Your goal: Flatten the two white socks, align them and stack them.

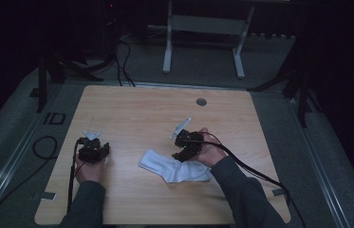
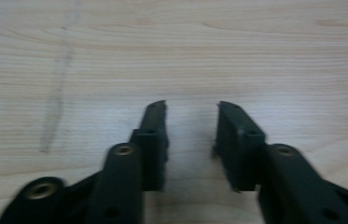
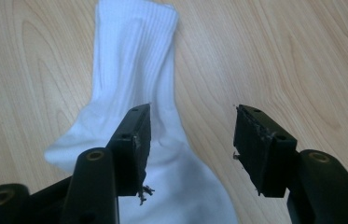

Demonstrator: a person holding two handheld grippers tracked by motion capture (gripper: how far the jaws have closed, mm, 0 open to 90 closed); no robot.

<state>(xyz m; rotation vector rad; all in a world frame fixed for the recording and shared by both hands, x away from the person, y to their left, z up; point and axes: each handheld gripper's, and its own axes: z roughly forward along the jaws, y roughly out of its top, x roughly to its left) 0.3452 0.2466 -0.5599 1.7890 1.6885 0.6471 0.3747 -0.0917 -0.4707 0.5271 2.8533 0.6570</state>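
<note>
Dim room, wooden table lit at centre frame, dark floor and a white stand at the top edge. White sock flat on the wood at lower centre of the high view, bent at the heel, ribbed cuff toward upper left in the right gripper view. Right gripper just above the sock's right end, jaws spread, nothing between the pads; sock partly under the left jaw, bare wood under the right. Left gripper at lower left of the high view, well apart from the sock, jaws partly apart over bare table, nothing held. Risks, judged: closing from here likely to catch a single layer or only the edge, so fabric slips free on lifting; frayed pad may snag the knit; pressing too low would pin cloth against the wood. No containers visible; nothing to record on contents
</note>
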